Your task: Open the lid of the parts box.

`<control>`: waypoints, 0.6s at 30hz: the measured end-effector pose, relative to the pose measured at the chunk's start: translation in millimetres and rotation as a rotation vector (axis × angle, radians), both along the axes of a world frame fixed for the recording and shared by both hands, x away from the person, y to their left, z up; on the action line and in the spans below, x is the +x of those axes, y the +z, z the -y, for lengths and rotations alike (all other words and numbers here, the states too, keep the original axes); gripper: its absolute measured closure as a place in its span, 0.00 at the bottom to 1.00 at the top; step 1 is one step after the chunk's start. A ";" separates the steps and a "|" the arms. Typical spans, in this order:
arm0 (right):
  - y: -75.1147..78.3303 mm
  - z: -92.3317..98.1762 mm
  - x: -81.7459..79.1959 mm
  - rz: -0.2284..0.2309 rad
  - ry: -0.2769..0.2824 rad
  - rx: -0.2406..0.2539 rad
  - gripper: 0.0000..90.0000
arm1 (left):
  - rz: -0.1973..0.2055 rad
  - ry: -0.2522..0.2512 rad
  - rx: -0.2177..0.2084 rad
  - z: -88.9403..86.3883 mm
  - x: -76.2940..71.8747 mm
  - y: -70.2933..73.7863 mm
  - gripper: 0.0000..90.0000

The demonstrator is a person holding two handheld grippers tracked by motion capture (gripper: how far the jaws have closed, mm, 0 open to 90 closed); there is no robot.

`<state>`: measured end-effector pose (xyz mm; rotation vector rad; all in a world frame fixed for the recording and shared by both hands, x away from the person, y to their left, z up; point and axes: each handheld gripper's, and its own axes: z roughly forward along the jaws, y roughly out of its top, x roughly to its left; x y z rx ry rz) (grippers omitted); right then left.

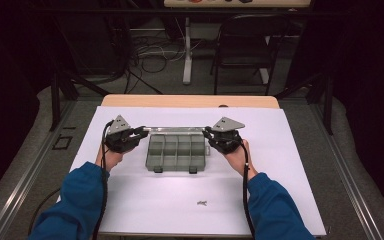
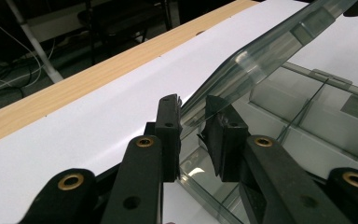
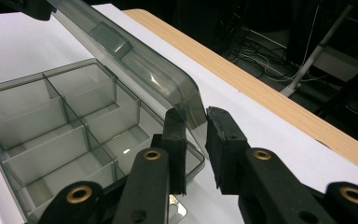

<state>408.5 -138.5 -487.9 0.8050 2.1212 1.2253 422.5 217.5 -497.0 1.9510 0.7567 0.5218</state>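
A smoky clear compartment box [image 1: 176,150] sits mid-table on the white sheet, with its hinged lid [image 1: 175,129] raised at the far side. My left gripper [image 1: 145,132] pinches the lid's left corner and my right gripper [image 1: 206,132] pinches its right corner. In the left gripper view the lid [image 2: 261,51] slants up from between the jaws of the left gripper [image 2: 193,119], above the empty compartments [image 2: 307,116]. In the right gripper view the lid's rounded corner [image 3: 186,100] lies between the pads of the right gripper [image 3: 196,123], beside the open box [image 3: 51,116].
A few small metal parts [image 1: 202,202] lie on the white sheet [image 1: 280,165] near the front edge. The wooden table edge [image 1: 190,101] runs along the back. A dark chair [image 1: 245,45] and cables stand on the floor beyond.
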 end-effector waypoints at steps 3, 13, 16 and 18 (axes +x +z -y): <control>1.0 0.6 2.1 -0.007 -0.002 0.009 0.87 | 0.000 0.004 -0.009 0.3 1.5 0.0 0.84; 4.1 0.2 8.0 -0.027 -0.016 0.027 0.87 | -0.013 0.014 -0.030 -0.7 6.4 0.0 0.85; 4.8 0.3 10.0 -0.032 -0.021 0.034 0.87 | -0.016 0.023 -0.038 -0.2 8.5 0.3 0.86; 5.1 -0.1 11.0 -0.032 -0.023 0.033 0.88 | -0.018 0.026 -0.036 -0.2 10.0 1.1 0.86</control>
